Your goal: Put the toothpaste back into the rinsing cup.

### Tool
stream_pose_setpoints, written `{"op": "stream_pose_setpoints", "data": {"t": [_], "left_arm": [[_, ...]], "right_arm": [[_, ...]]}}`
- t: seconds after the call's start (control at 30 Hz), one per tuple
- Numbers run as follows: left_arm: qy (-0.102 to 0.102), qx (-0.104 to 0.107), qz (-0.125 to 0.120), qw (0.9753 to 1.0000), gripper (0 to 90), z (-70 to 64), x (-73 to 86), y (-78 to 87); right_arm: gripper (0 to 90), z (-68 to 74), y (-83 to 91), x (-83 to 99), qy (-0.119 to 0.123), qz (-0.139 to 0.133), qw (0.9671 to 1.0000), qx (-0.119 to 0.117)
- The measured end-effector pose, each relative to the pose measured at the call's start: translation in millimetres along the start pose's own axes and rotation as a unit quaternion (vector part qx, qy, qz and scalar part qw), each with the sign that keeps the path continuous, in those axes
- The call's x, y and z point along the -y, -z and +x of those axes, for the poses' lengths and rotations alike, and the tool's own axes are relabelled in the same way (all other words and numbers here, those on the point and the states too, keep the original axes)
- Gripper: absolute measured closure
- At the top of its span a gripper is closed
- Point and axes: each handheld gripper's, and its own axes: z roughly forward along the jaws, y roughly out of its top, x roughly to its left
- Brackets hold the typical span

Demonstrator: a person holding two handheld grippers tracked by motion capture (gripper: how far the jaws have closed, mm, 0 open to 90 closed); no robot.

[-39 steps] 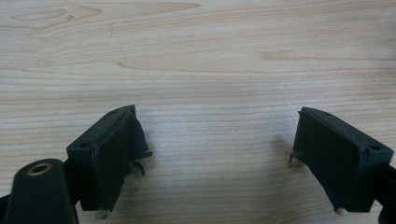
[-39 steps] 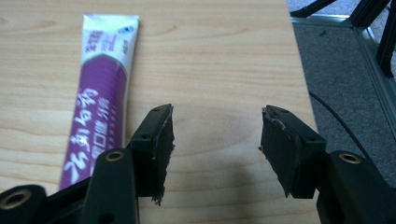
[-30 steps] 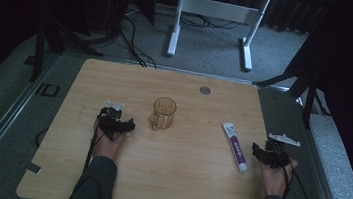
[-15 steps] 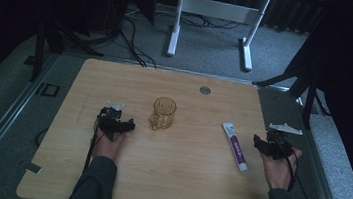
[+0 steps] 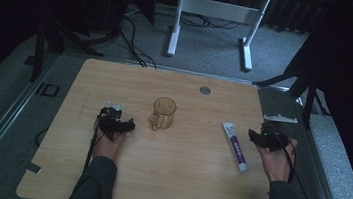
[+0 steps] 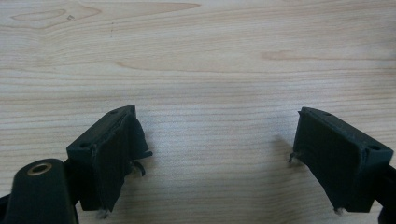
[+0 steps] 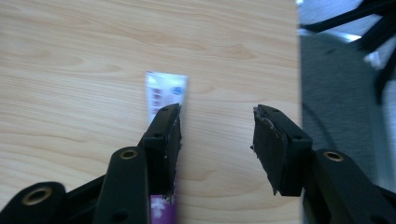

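Toothpaste tube (image 5: pixel 234 146) is seen flat on the wooden table (image 5: pixel 180 185), just left of the right gripper (image 5: pixel 266 138); in the right gripper view the tube (image 7: pixel 164 93) is partly covered by the left-hand jaw. R gripper's jaws are held apart w/ nothing between. Left gripper (image 5: pixel 114 122) is spread wide, empty, w/ an amber mug (image 5: pixel 163 113) near its right.

On the tabletop (image 5: pixel 175 180), the cup (image 5: pixel 163 113) stands near the middle. The left tool (image 5: pixel 114 122) sits just left of it. The tube (image 5: pixel 235 146) lies well to its right, just beside the right tool (image 5: pixel 267 137).
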Motion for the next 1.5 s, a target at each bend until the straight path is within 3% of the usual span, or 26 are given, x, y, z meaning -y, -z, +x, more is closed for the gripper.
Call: {"op": "stream_pose_setpoints", "data": {"t": [0.57,1.17,1.5], "left_arm": [[0.000,0.000,0.000,1.0000,14.2,0.0,0.0,0.0],[0.000,0.000,0.000,1.0000,14.2,0.0,0.0,0.0],[0.000,0.000,0.000,1.0000,14.2,0.0,0.0,0.0]], "right_arm": [[53.5,11.7,-6.3,-19.2,0.010,0.041,0.9990,-0.014],[55.0,19.6,-21.9,-27.4,0.019,0.094,0.9952,-0.022],[55.1,21.3,-31.2,-28.8,0.022,0.126,0.9912,-0.033]]}}
